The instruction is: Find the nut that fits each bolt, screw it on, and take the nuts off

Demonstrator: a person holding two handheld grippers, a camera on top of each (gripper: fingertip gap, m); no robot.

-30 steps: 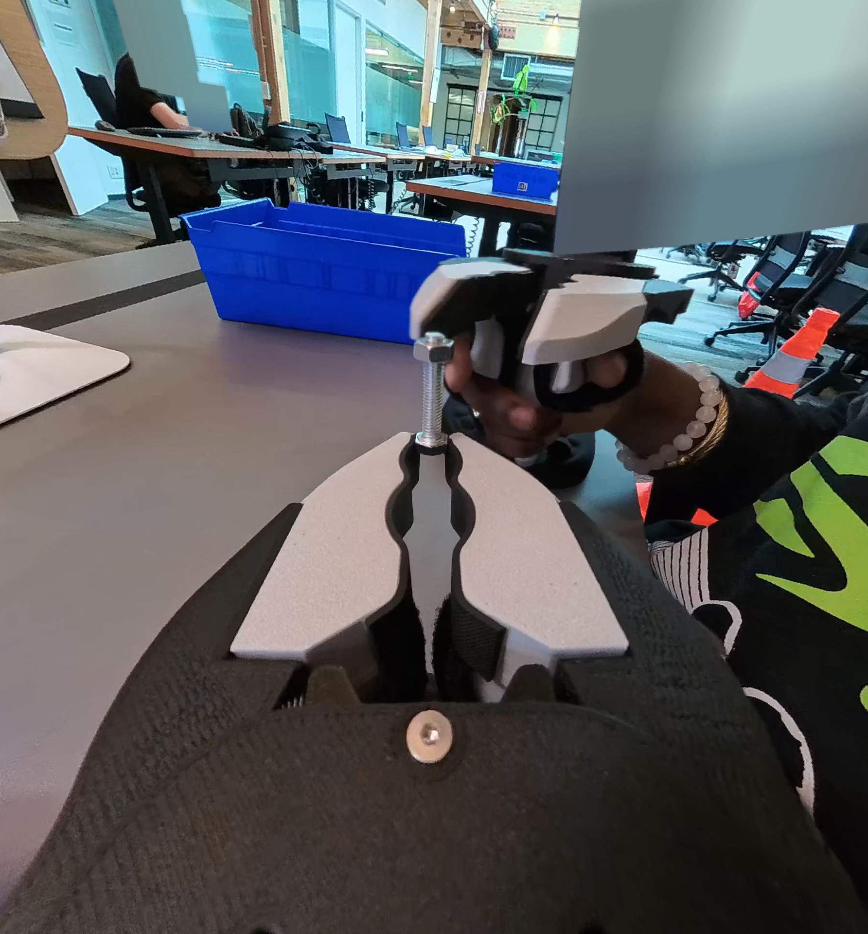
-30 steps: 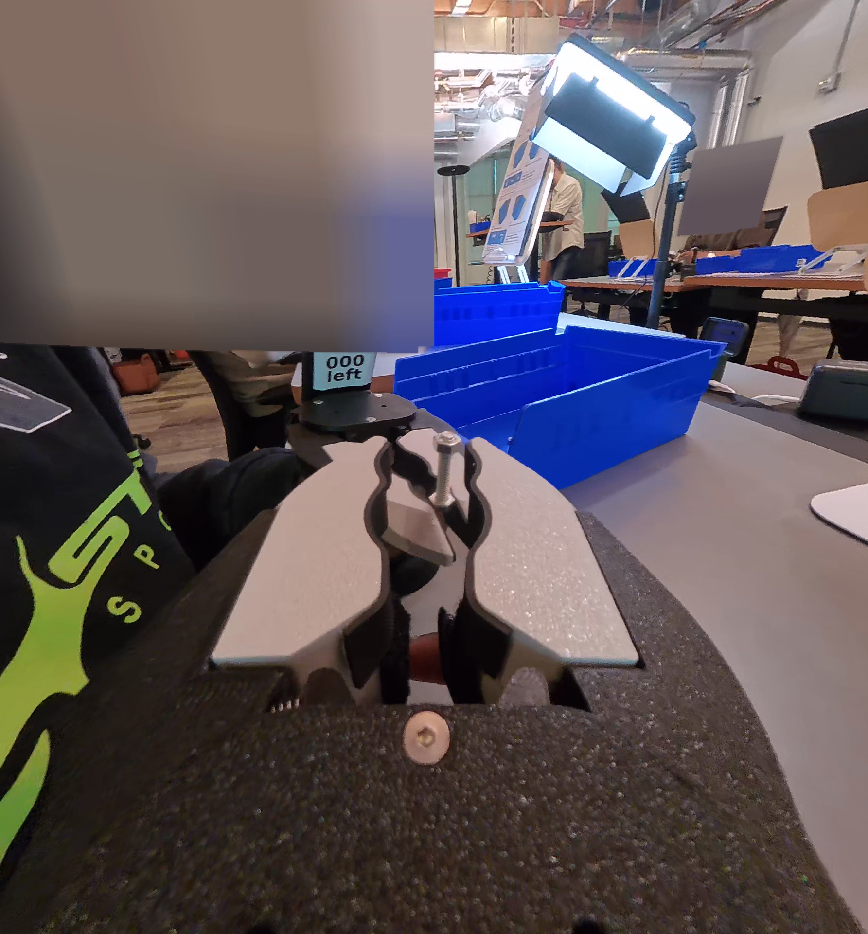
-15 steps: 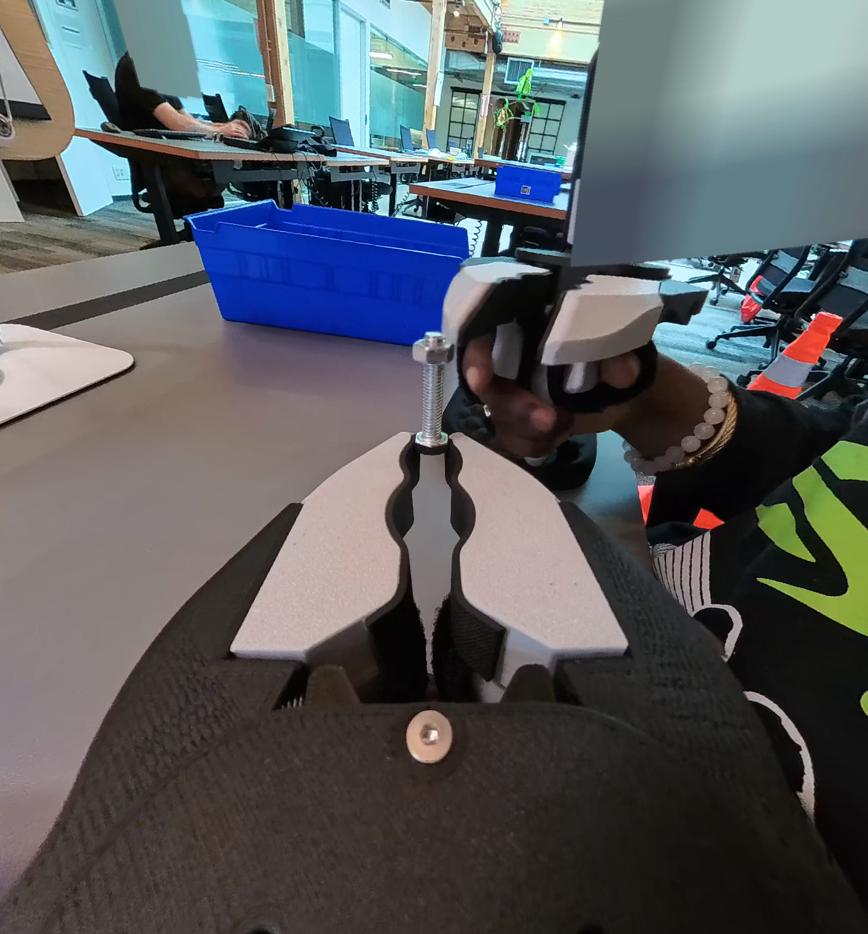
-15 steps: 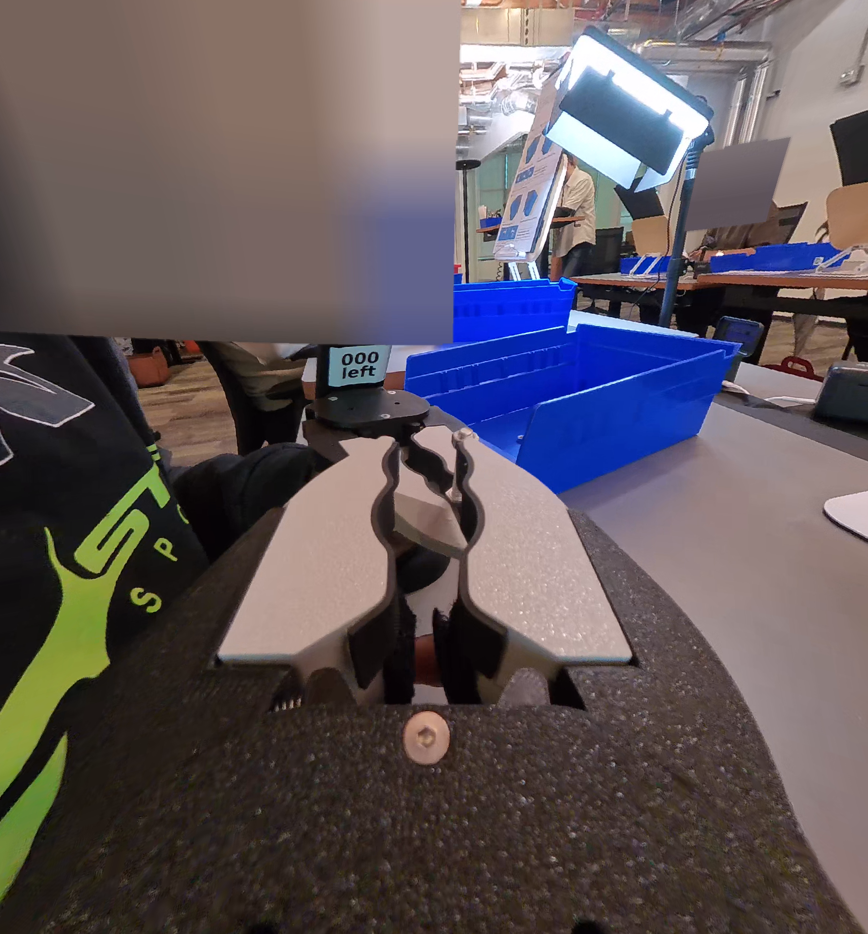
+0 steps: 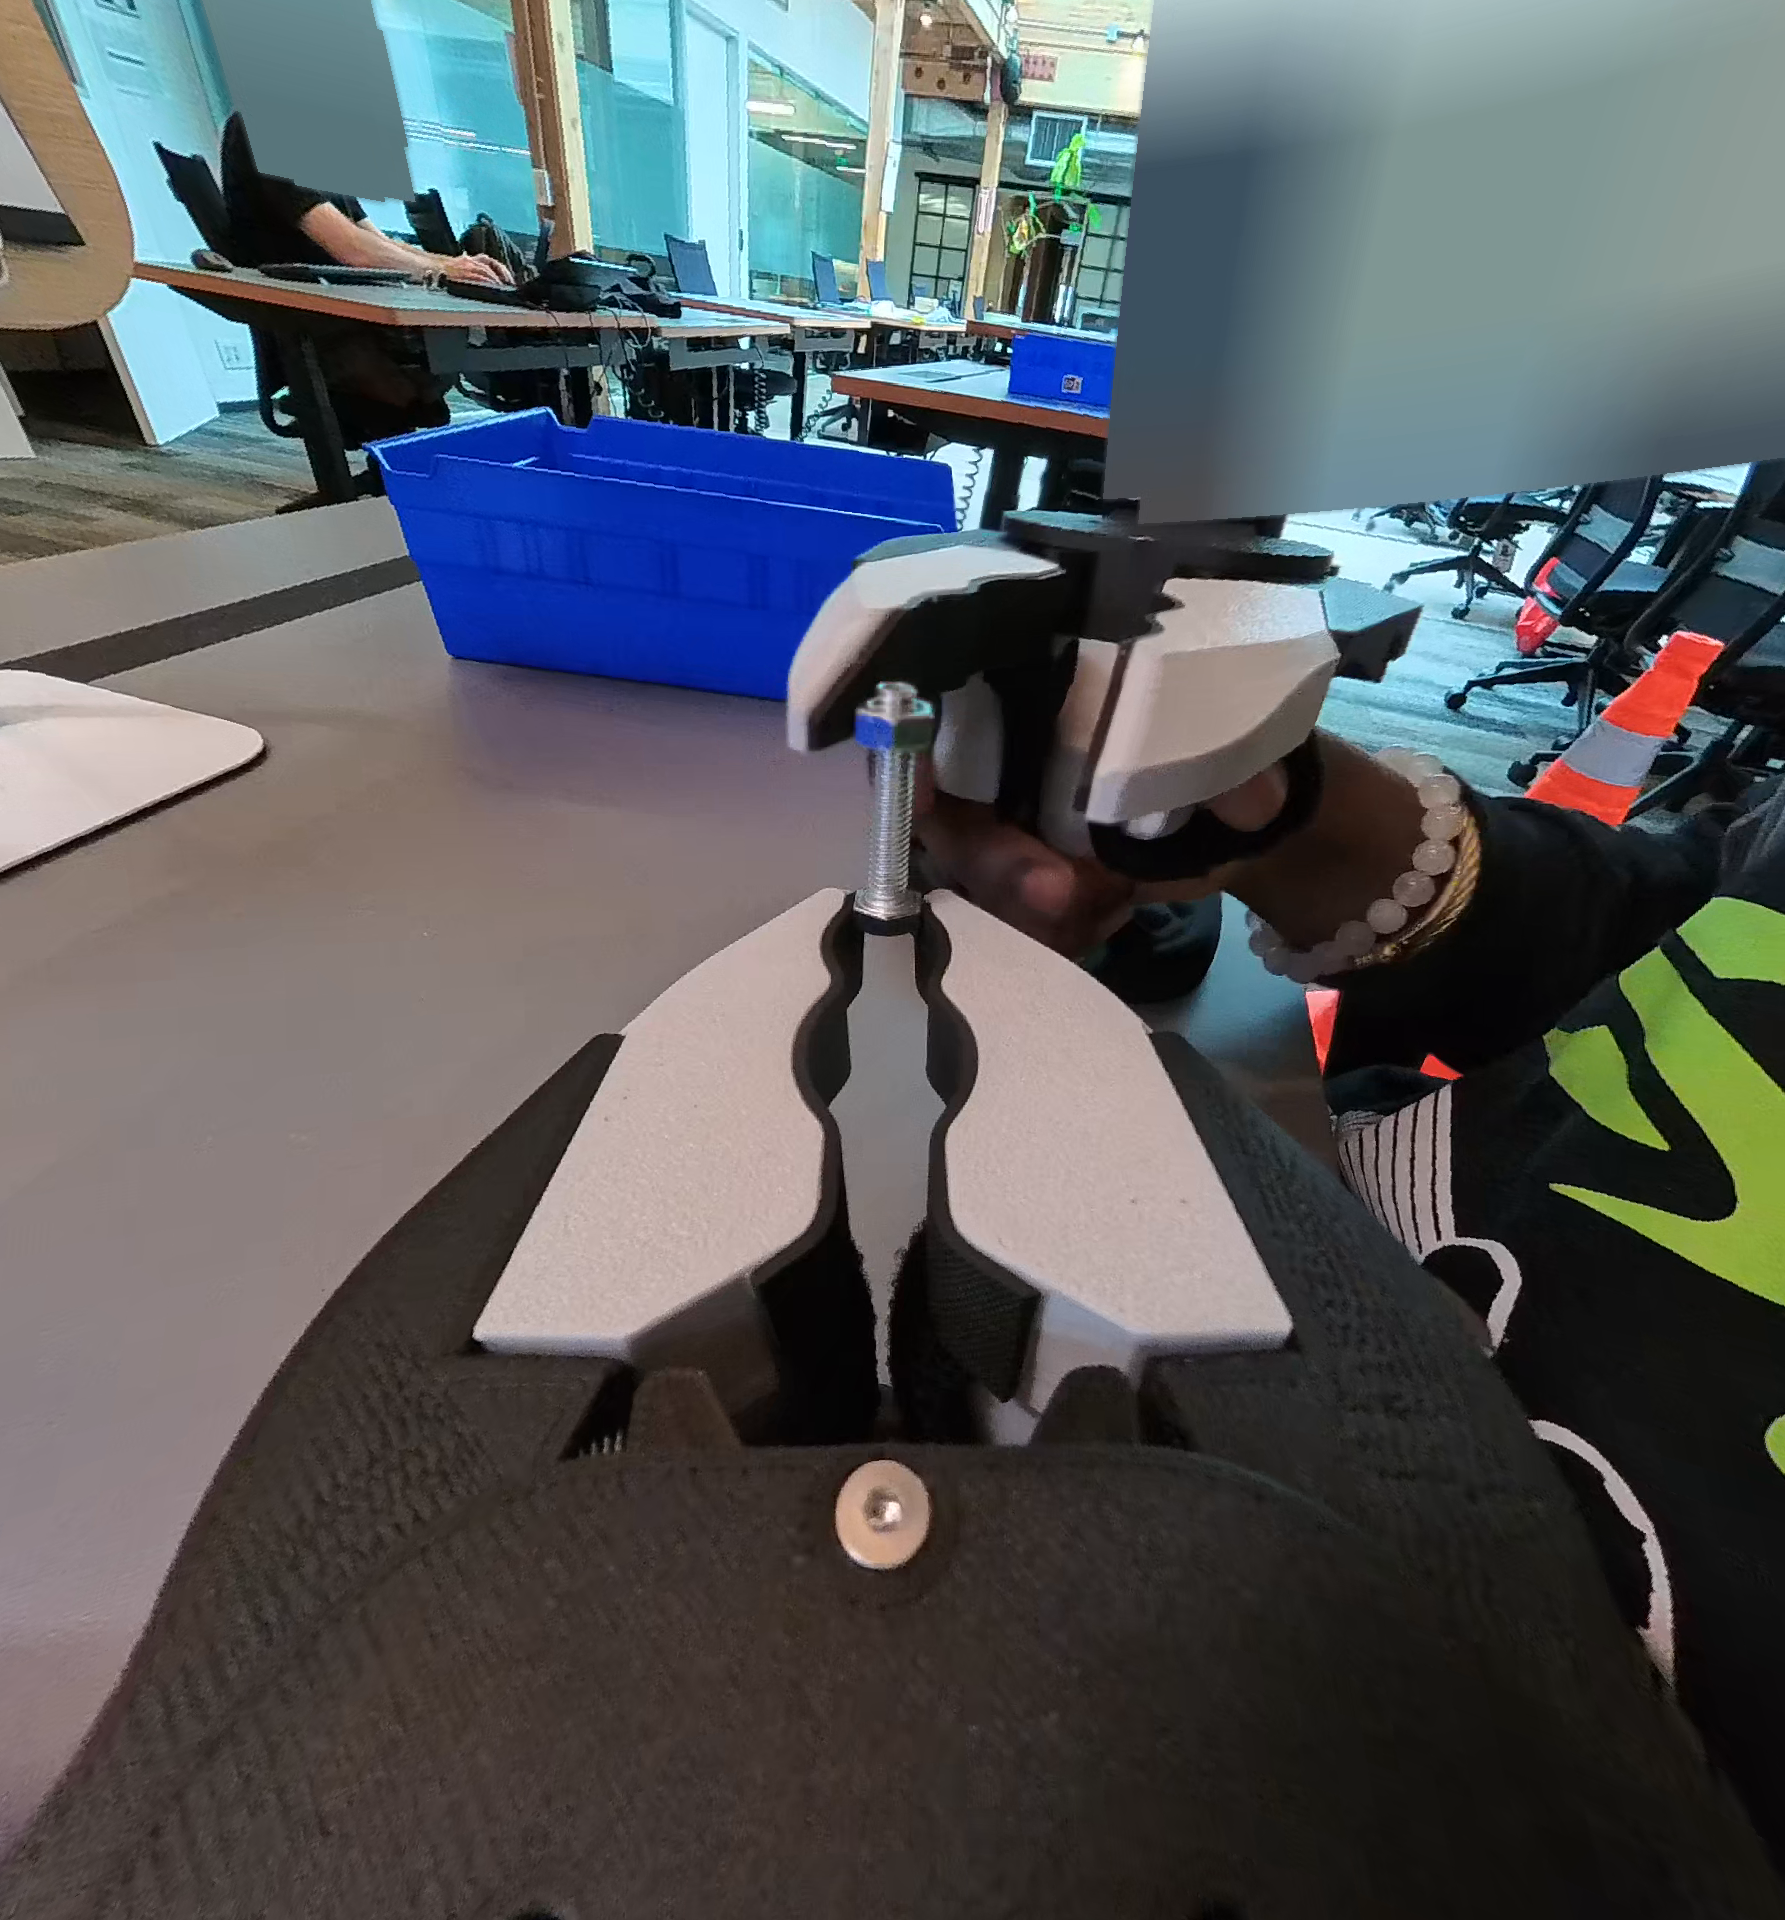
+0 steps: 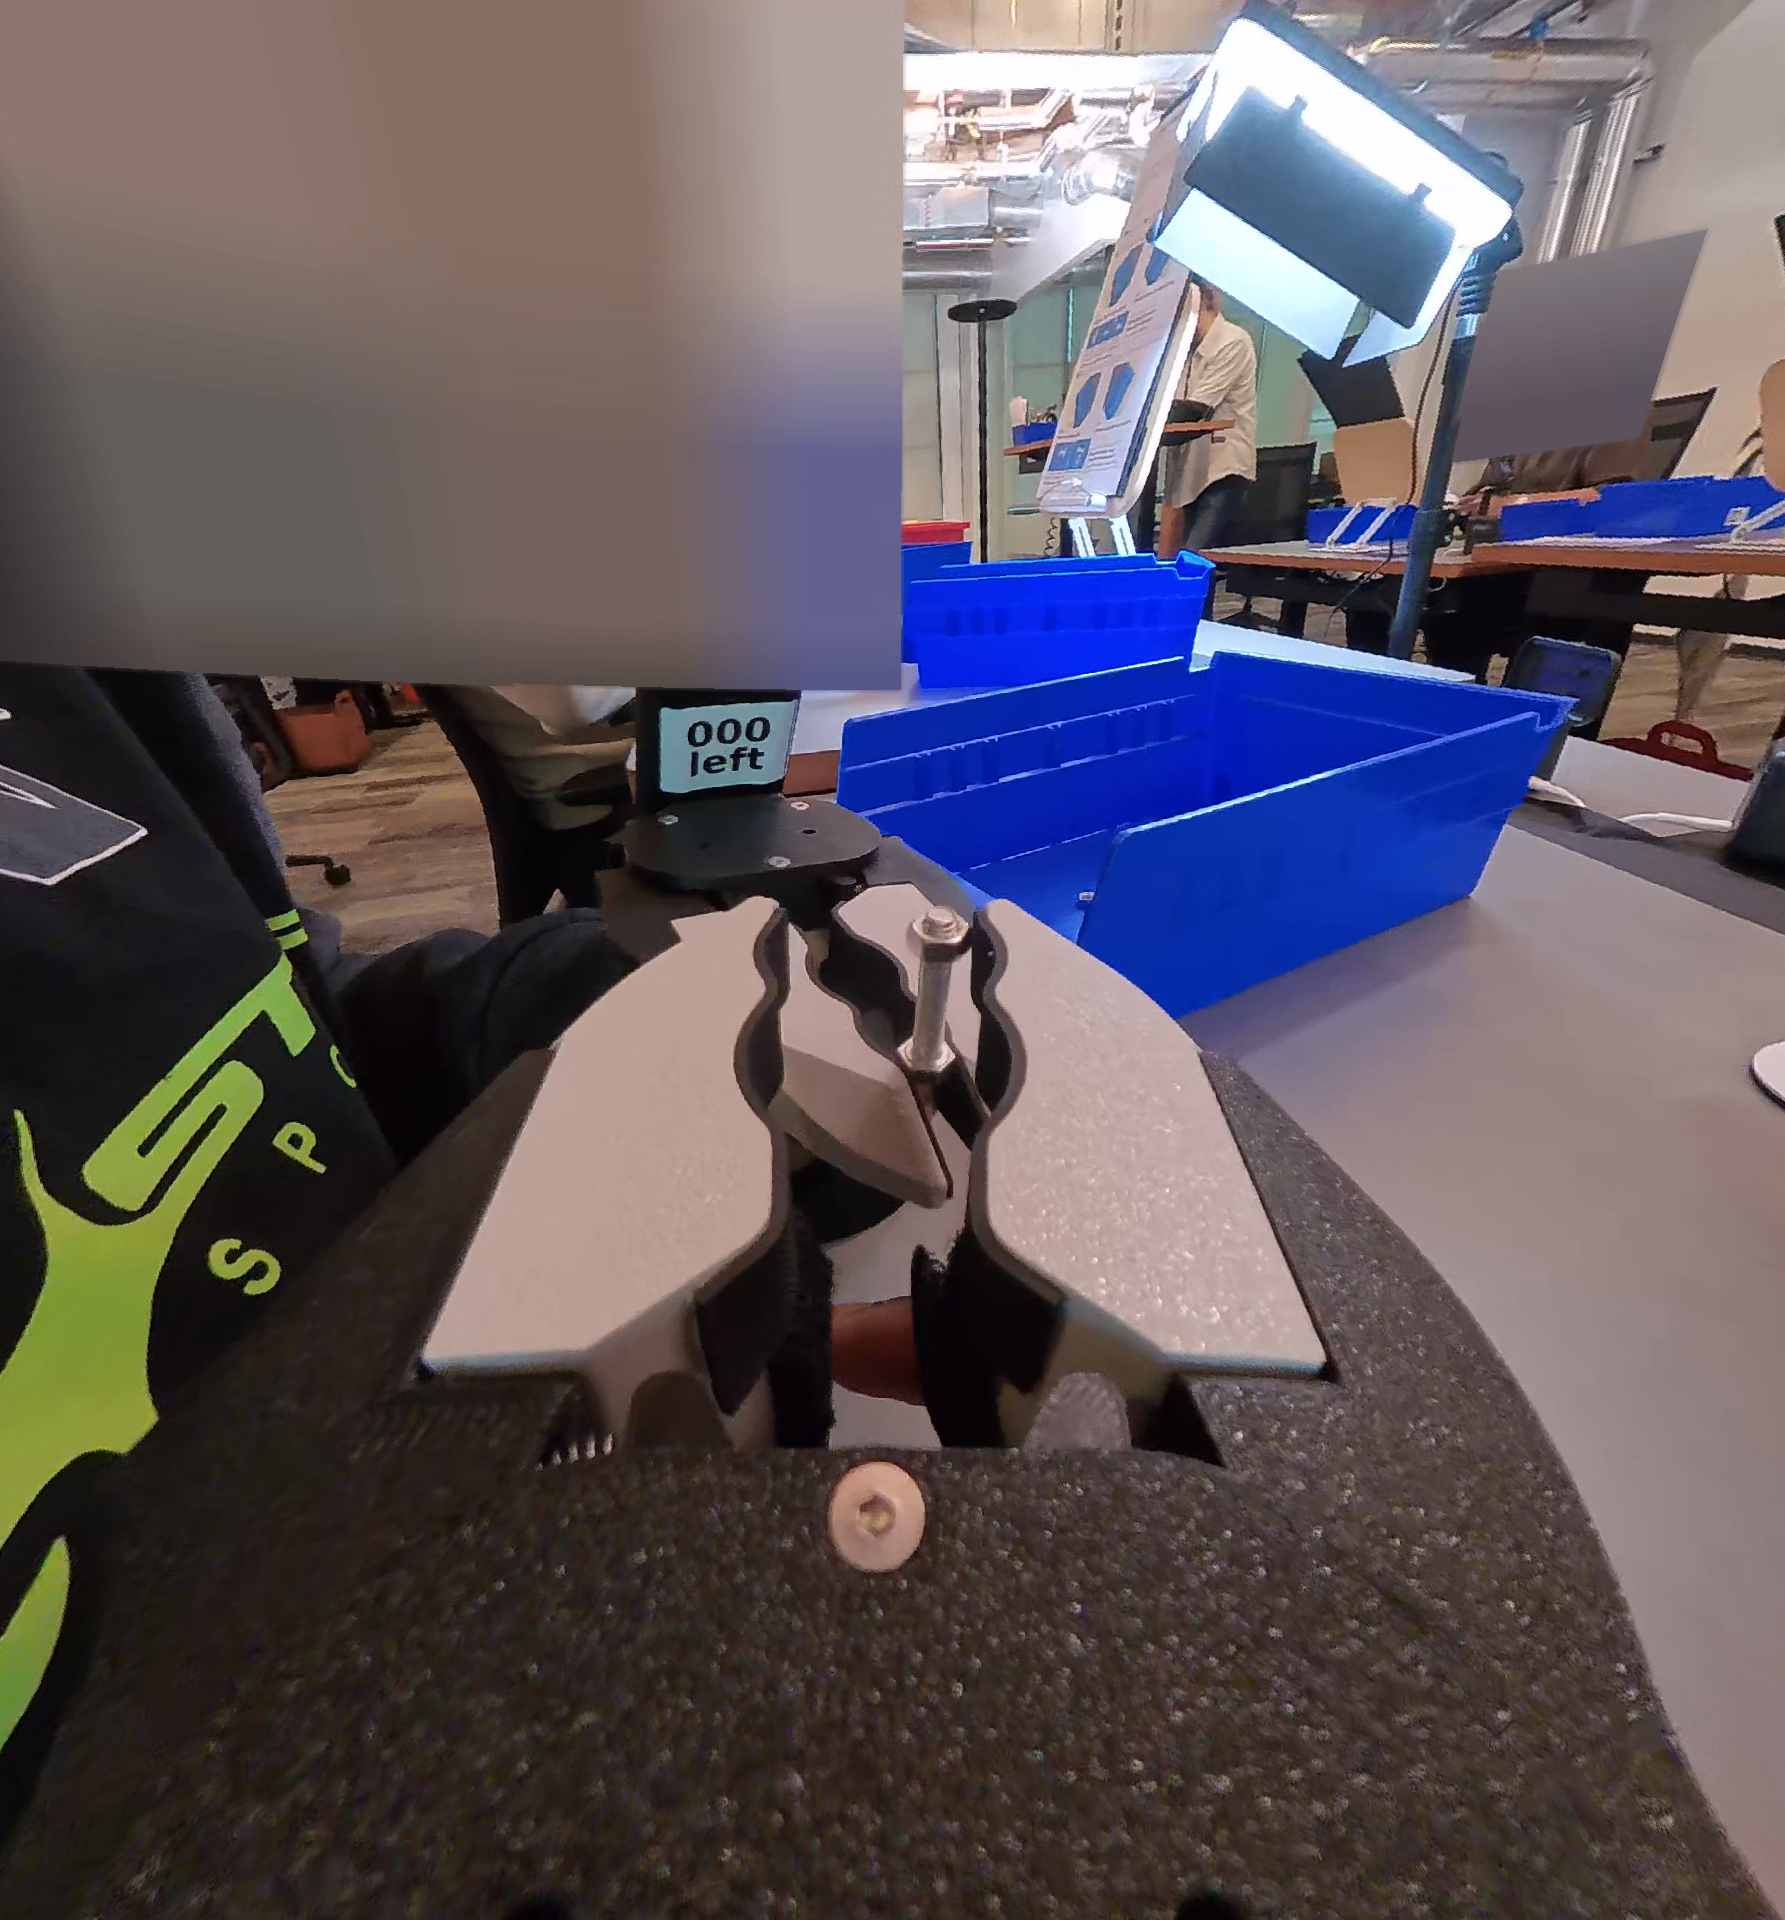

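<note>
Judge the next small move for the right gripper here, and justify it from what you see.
Probably close the right gripper on the nut and turn it. The left gripper holds the bolt upright; the nut sits at its top, between the right gripper's parted fingers.

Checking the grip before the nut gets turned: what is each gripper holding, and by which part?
The left gripper clamps the upright bolt at its lower end. The right gripper holds nothing; its jaws flank the nut on top.

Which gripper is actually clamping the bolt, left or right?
The left gripper: its fingers pinch the lower end of the upright bolt. On the right gripper, the fingers only flank the nut on top, with a gap.
</note>
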